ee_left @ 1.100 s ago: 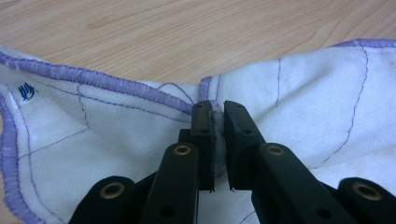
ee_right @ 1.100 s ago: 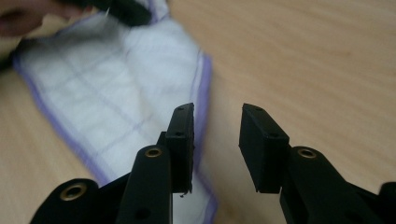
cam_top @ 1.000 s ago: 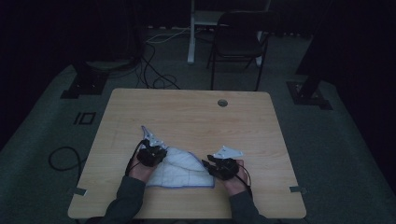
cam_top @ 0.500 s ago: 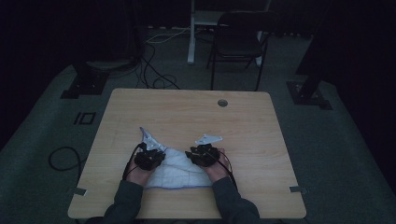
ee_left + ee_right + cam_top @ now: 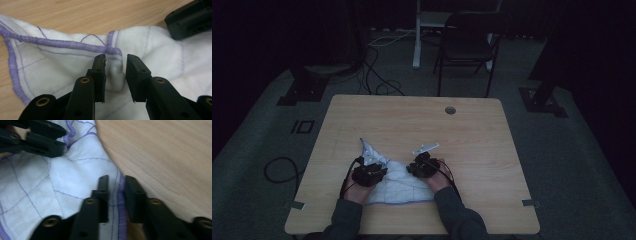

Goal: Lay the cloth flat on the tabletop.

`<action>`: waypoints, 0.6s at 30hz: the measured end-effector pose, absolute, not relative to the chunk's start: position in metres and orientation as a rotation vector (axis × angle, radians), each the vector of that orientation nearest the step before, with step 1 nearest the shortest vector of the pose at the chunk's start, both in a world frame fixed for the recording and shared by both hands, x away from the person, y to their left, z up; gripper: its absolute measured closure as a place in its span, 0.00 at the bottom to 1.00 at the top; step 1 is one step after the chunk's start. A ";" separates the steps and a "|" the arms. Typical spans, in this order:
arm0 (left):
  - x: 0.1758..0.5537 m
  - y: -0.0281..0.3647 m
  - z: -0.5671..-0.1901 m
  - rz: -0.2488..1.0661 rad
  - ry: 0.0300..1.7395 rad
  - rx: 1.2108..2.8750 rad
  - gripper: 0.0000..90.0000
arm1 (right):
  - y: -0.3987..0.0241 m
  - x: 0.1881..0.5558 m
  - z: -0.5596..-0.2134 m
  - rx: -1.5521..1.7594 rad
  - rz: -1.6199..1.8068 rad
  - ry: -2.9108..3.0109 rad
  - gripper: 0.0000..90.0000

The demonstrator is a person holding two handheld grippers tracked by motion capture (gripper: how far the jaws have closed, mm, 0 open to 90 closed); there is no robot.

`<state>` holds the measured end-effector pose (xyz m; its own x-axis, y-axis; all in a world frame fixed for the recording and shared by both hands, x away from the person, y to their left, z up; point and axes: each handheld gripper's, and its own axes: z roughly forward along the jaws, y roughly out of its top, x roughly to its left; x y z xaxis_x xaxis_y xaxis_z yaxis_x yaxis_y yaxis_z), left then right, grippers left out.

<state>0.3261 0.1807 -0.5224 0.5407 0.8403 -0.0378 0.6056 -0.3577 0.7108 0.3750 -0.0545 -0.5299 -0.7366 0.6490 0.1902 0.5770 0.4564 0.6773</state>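
Nearest the person, both hands sit at the table's [image 5: 492, 150] near edge w/ a white cloth [image 5: 404, 182] w/ purple hem and thin purple grid stitching lying between them, partly bunched, one corner poking up toward the far left. Left gripper [image 5: 115, 72]: jaws have just been opening; a raised fold of cloth stands in the gap, pads look apart from it, so it reads as let go, not pinched. The doubled purple hem runs just beyond the jaw tips there. Right gripper [image 5: 116, 195]: jaws have just been closing, now straddling the cloth's hemmed edge where it meets bare wood; a gap shows on both sides of the hem, so not clamped yet as far as I can see. Progress, my read: folding/tidying is mid-way. The cloth is gathered into a rough, rumpled shape, edges not squared, wrinkles remain; right side needs a firm pinch on the hem, then a pull or fold-over. Farther off: bare tabletop w/ a round cable hole [image 5: 450, 110], then a dark chair [image 5: 467, 47] and floor cables [image 5: 377, 75] beyond.
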 end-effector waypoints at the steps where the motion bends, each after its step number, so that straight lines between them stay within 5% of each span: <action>1: 0.323 0.182 -0.521 0.437 1.160 2.084 0.77 | -0.055 0.374 -0.529 1.089 1.159 2.592 0.93; 18: 0.313 0.183 -0.532 0.433 1.187 2.161 0.83 | -0.103 0.370 -0.493 1.068 1.121 2.292 0.96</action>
